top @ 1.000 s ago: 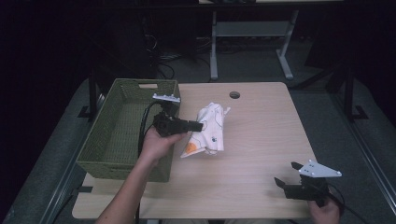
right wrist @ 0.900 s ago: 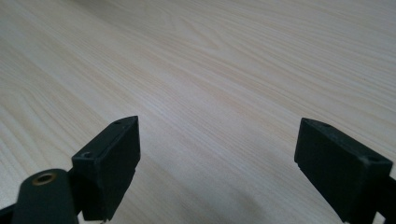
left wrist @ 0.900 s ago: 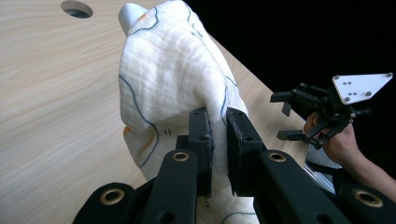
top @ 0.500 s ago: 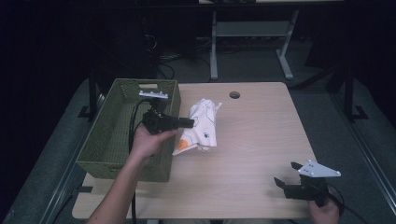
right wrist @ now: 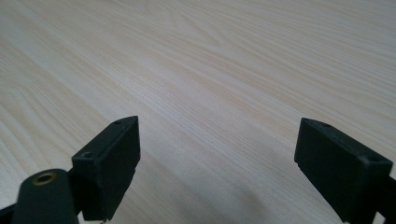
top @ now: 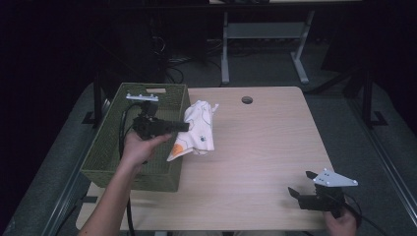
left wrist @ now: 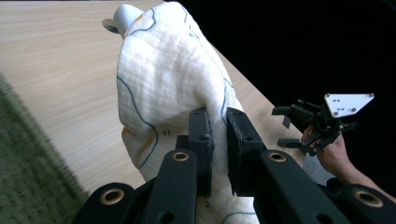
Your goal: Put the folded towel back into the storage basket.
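Note:
A white cloth [top: 198,130] with thin blue lines and orange patches hangs at the green basket's [top: 113,152] right rim, its far end draped toward the table. My left gripper [top: 183,127] is shut on a fold of the cloth [left wrist: 168,79]; in the left gripper view its jaws [left wrist: 218,140] pinch the fabric between the pads. My right gripper [top: 301,184] rests low at the table's front right, open, with bare wood between its jaws [right wrist: 217,163]. The right gripper [left wrist: 290,126] is also seen far off in the left gripper view.
The green woven basket occupies the table's left side. A round cable hole [top: 247,100] lies at the back of the light wooden table [top: 265,142]. Table legs and a dark floor lie beyond the far edge.
The left gripper has carried the cloth leftward toward the basket's rim. The right gripper has stayed where it was, open.

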Tool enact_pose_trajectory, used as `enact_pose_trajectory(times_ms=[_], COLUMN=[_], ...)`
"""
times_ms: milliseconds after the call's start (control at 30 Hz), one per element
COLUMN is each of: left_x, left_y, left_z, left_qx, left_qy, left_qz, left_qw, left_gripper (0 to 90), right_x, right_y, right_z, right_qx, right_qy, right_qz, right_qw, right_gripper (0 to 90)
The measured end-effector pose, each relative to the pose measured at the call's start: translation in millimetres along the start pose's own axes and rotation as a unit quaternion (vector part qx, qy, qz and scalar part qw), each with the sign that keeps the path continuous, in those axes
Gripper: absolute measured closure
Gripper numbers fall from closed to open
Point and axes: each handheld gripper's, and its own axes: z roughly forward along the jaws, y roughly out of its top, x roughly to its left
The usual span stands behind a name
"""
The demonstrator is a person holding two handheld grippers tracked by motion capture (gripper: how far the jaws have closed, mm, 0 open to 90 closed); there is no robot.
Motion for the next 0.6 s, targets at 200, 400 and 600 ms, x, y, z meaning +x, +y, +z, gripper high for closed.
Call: enact_pose_trajectory(times_ms=[200, 400, 600], left_x=[8.0, 16.9, 21.3], left_y=[-2.1, -5.6, -7.1], left_z=[-15.9, -30.1, -42.6], left_qx=[0.0, -0.006, -0.01], left_qy=[0.015, 0.025, 0.035], left_qz=[-0.006, -0.016, -0.019], left_qw=[0.9999, 0.9995, 0.9992], left_gripper=[82.0, 82.0, 82.0], right_x=[0.7, 1.0, 0.9], right_y=[0.1, 0.3, 0.6], right_z=[1.2, 2.1, 2.0], right_qx=[0.001, 0.002, 0.001], right_qy=[0.001, 0.0, 0.0], right_qz=[-0.001, -0.002, 0.0], right_qw=[1.0, 1.0, 1.0], right_gripper=[13.9, 13.9, 13.9])
